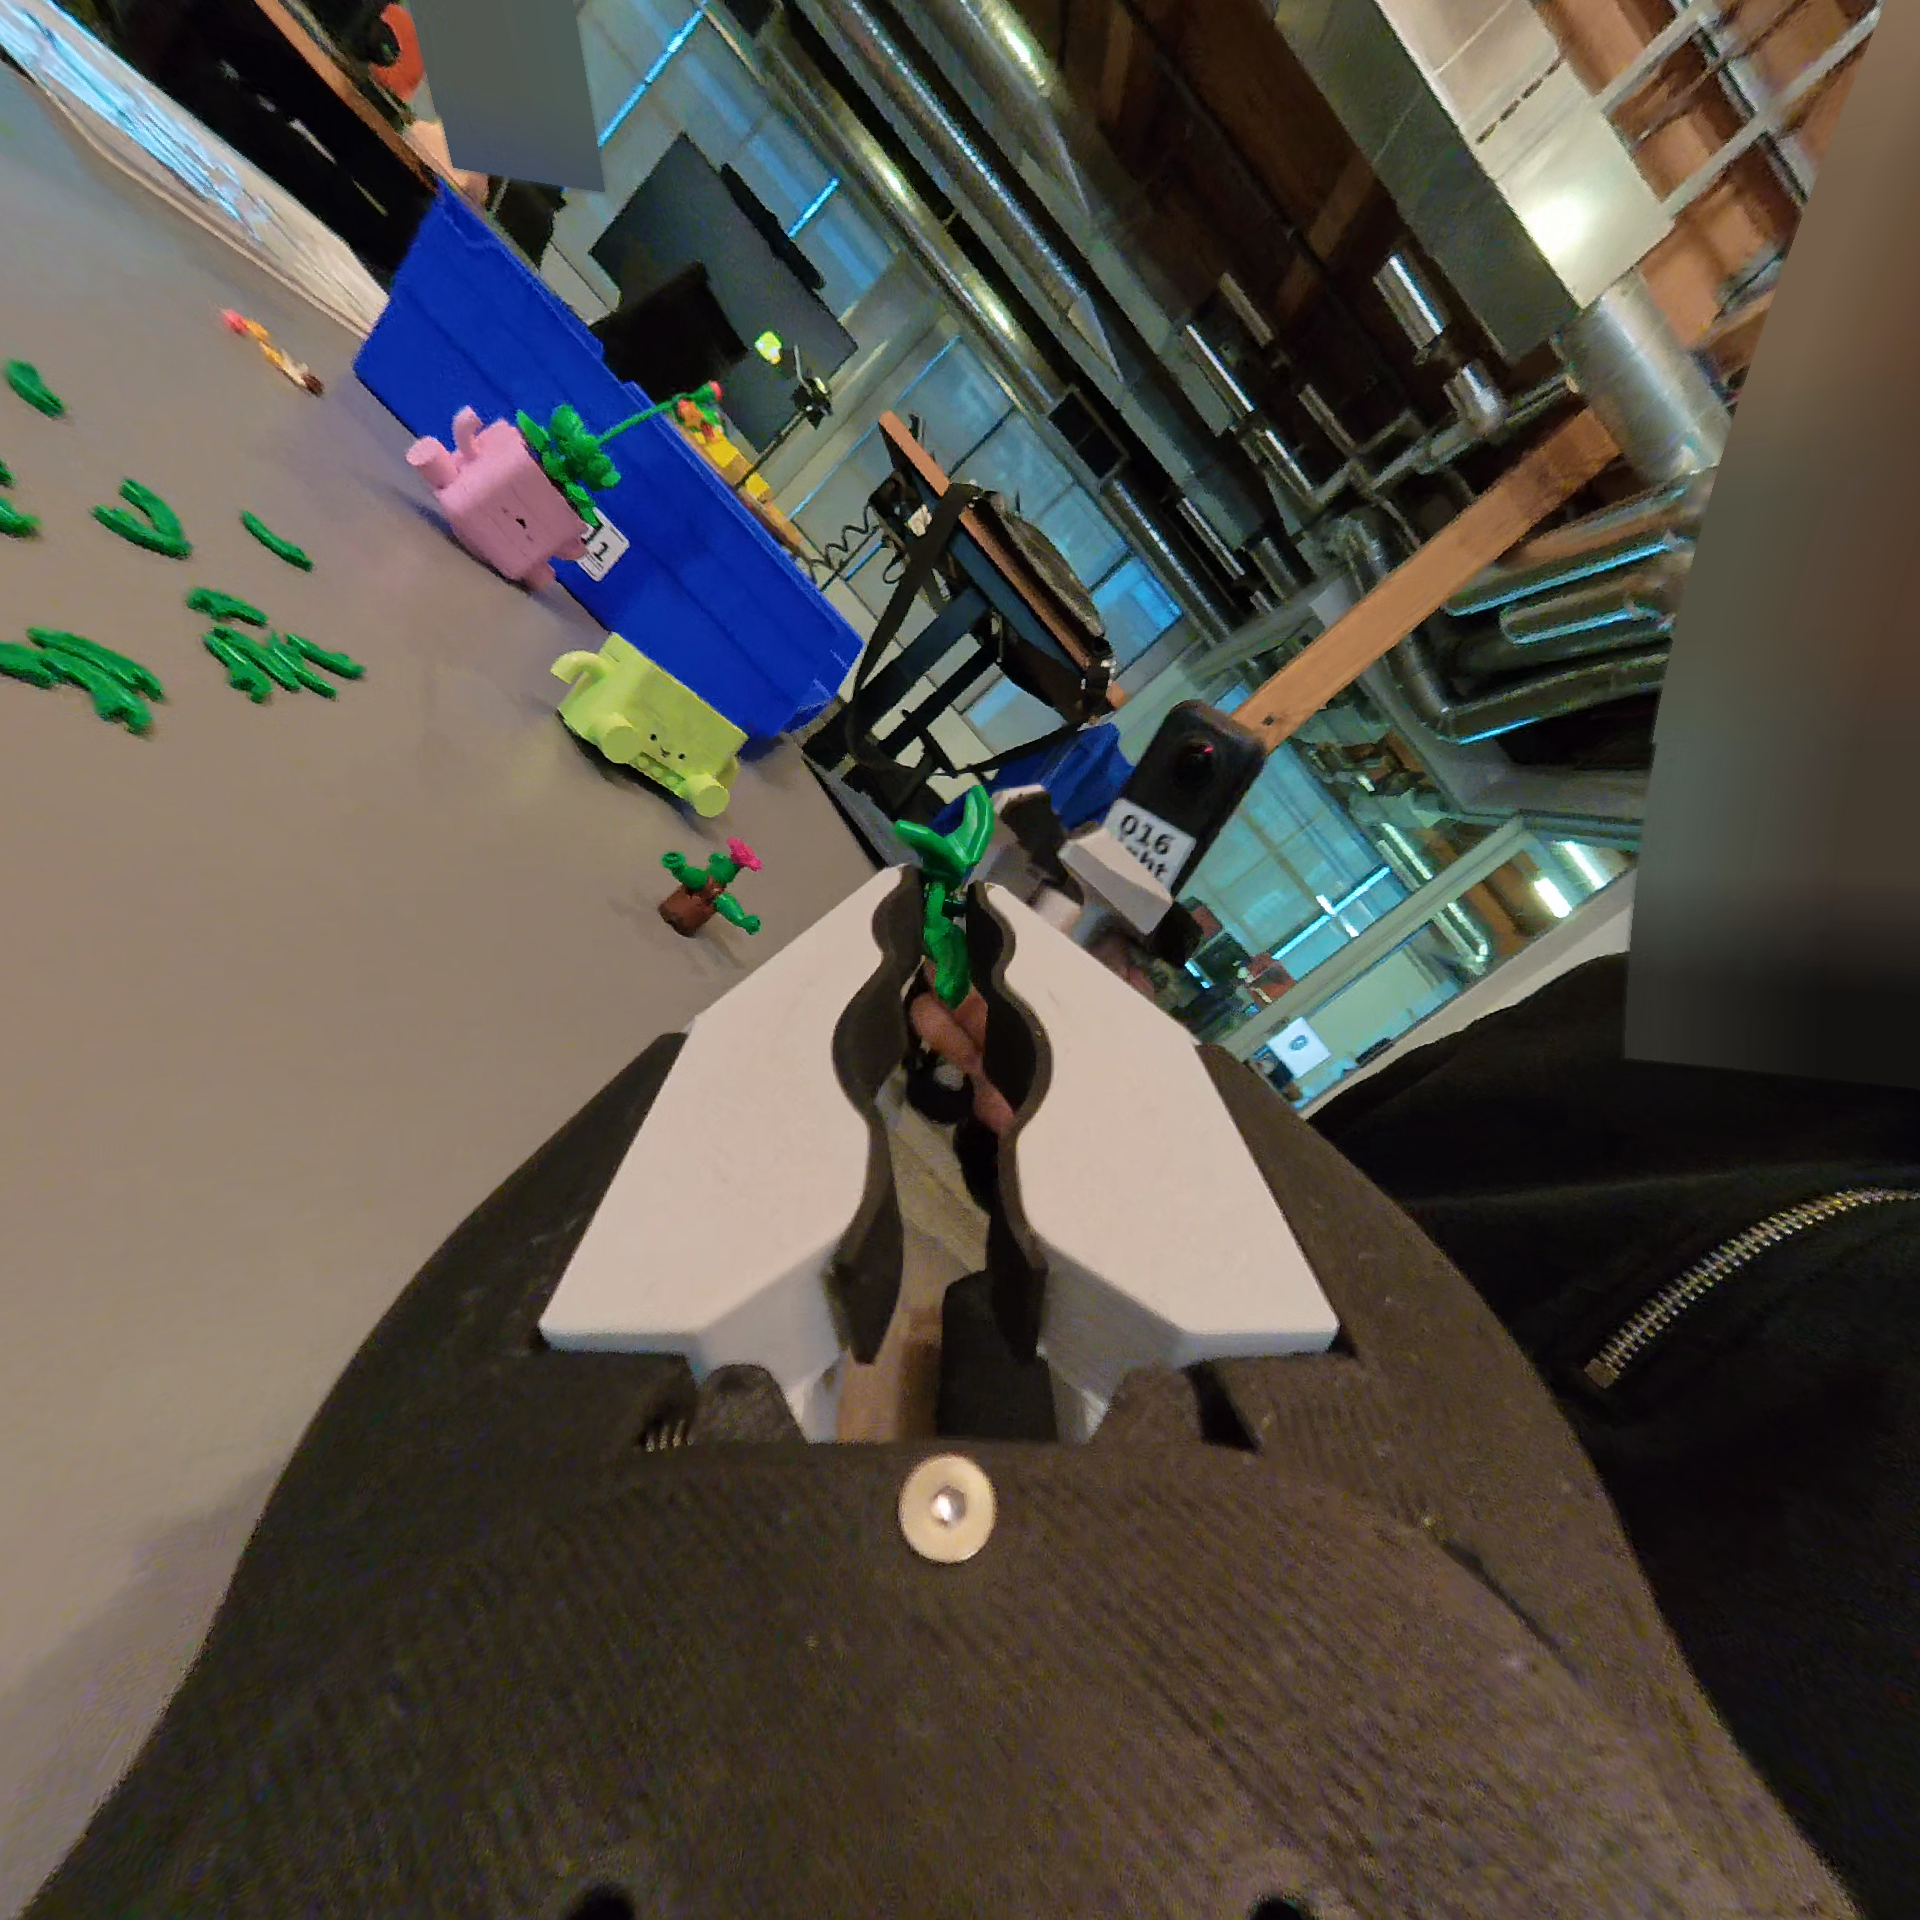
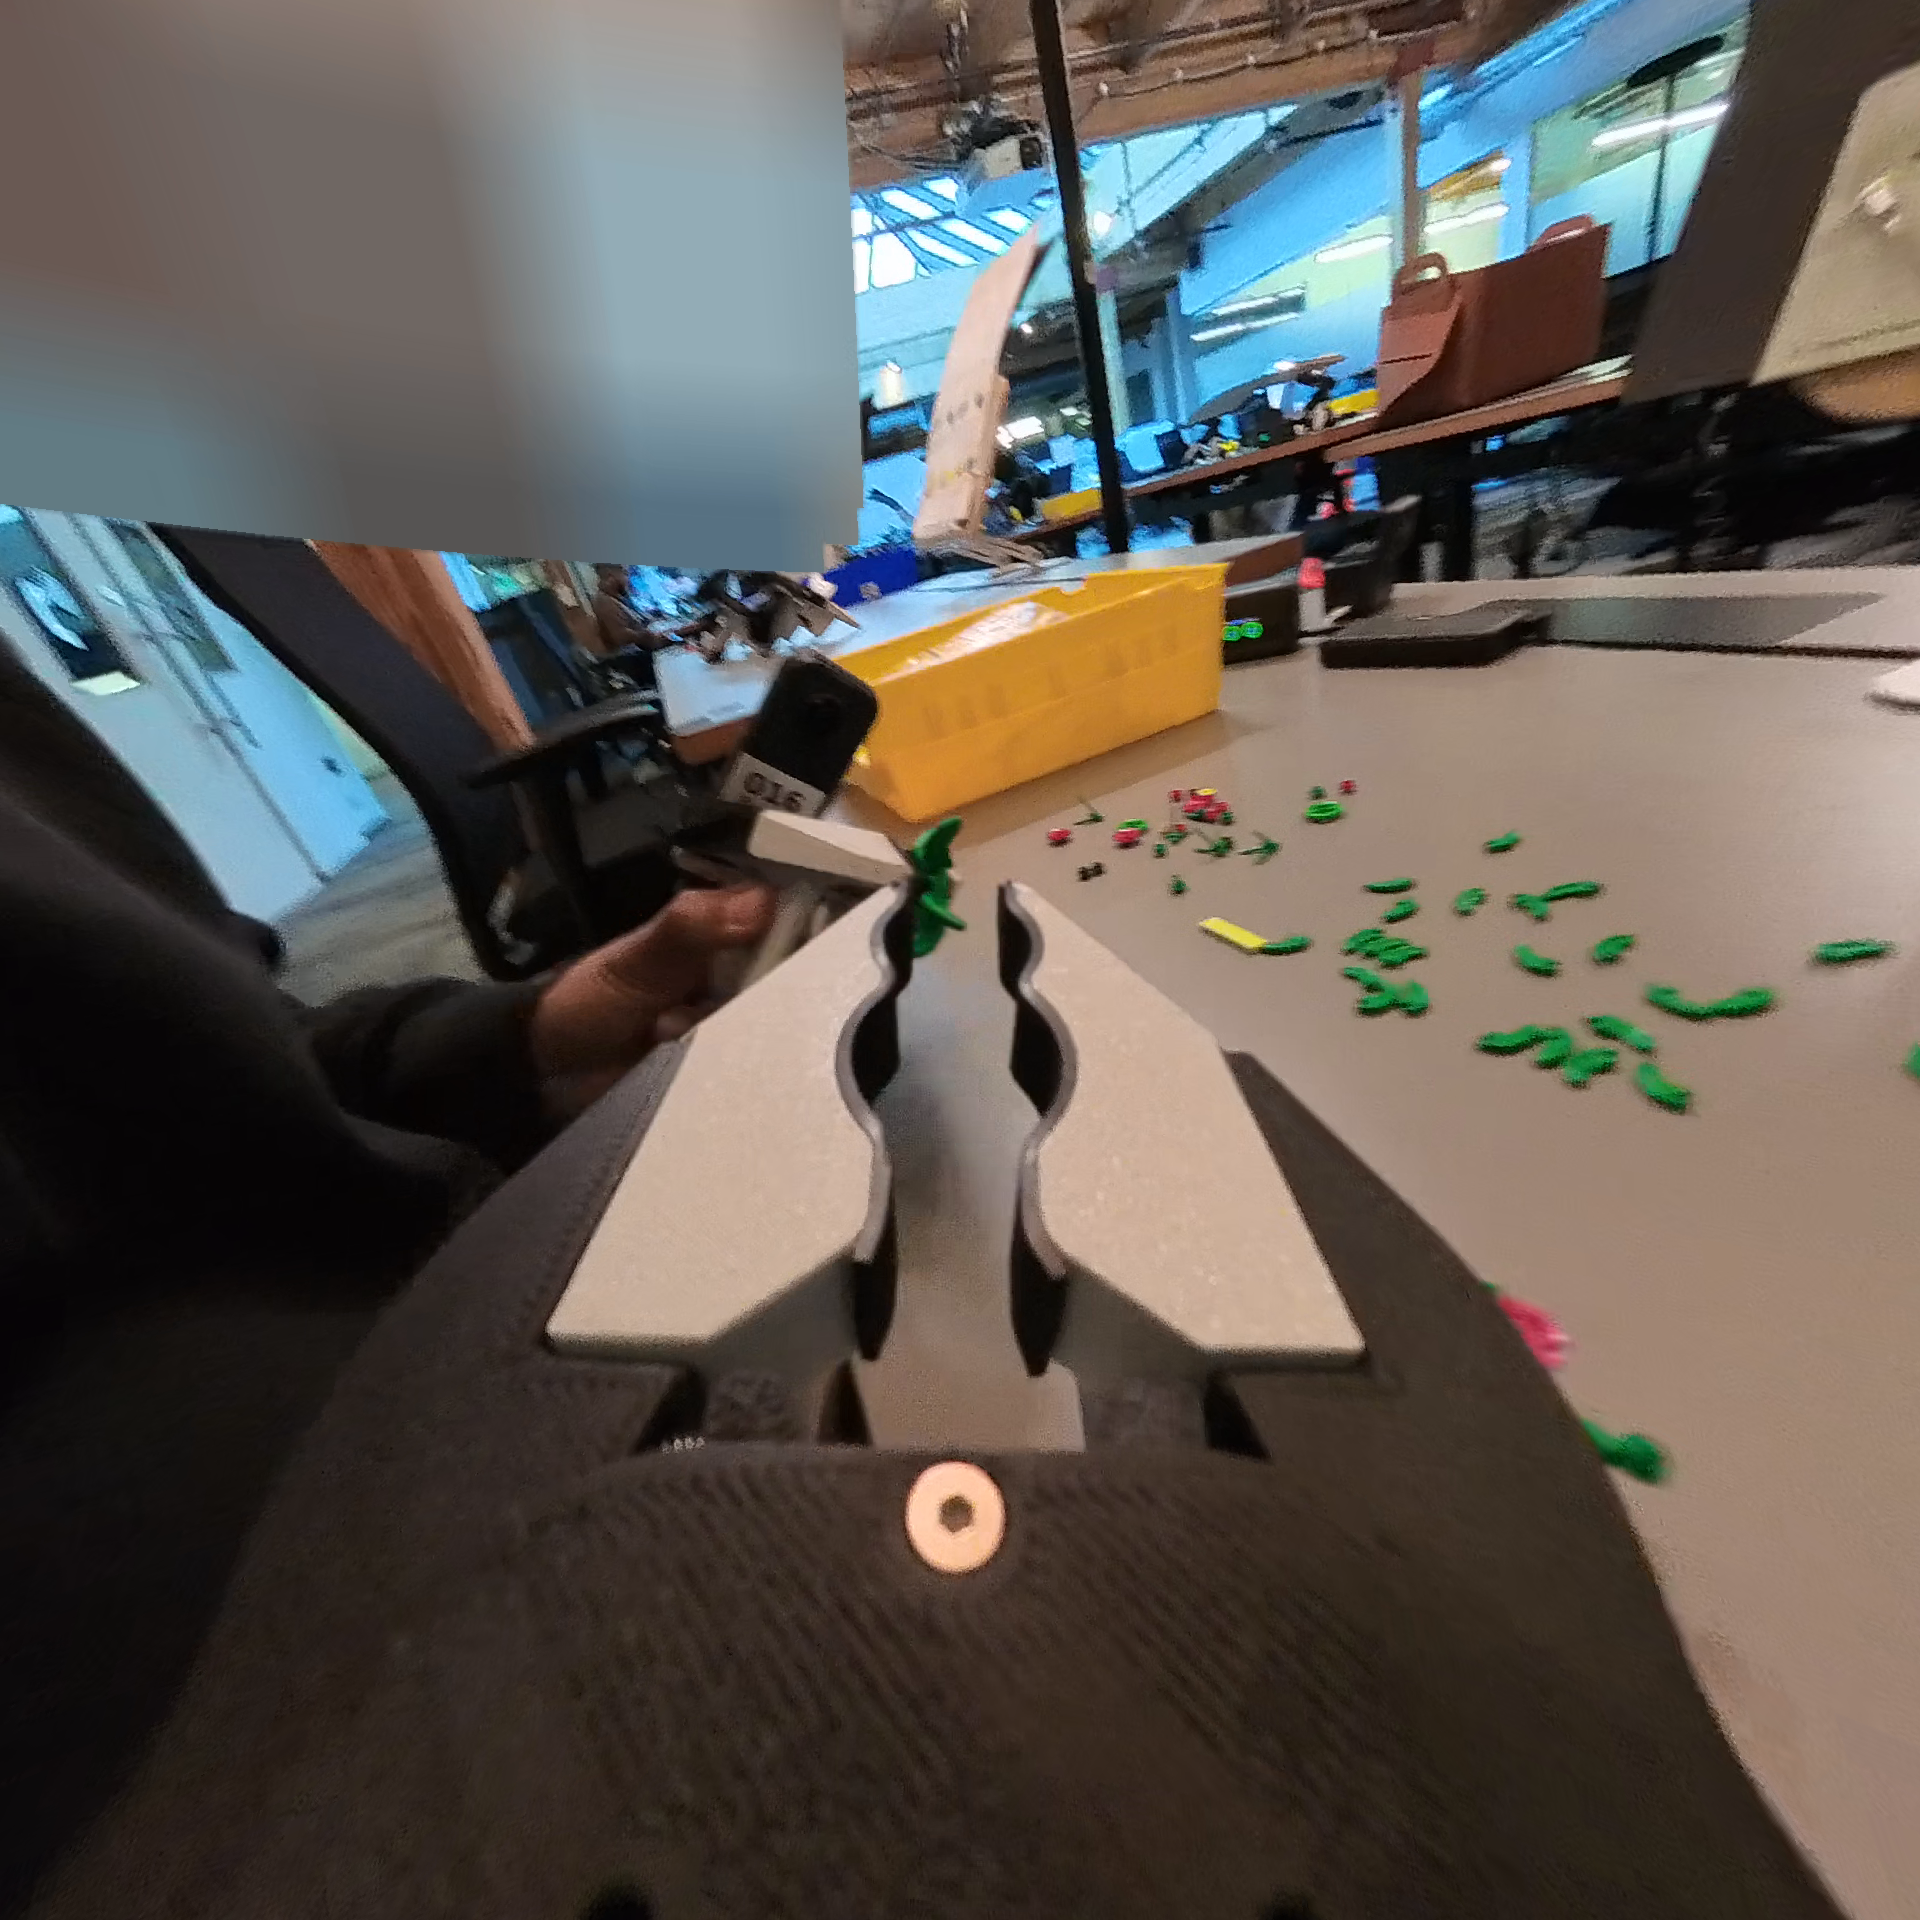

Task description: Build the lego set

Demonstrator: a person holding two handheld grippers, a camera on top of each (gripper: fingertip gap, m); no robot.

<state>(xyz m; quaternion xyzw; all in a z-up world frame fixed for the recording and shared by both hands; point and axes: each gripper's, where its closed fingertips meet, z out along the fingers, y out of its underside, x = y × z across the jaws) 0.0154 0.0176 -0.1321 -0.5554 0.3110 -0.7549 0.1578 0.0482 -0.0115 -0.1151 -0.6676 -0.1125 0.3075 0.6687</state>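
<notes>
Left jaws pinch a small green plastic leafy stem, right jaws gaping beside it; light, slippery, best gripped low.

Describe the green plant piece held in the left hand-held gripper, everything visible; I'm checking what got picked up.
The green plant piece is a small, glossy plastic stem with several pointed leaves fanning from its top. The left hand-held gripper is shut on its stem near the fingertips, leaves poking out beyond them, raised above the grey table. In the right wrist view it sits just by the open right hand-held gripper; contact there can't be told.
</notes>
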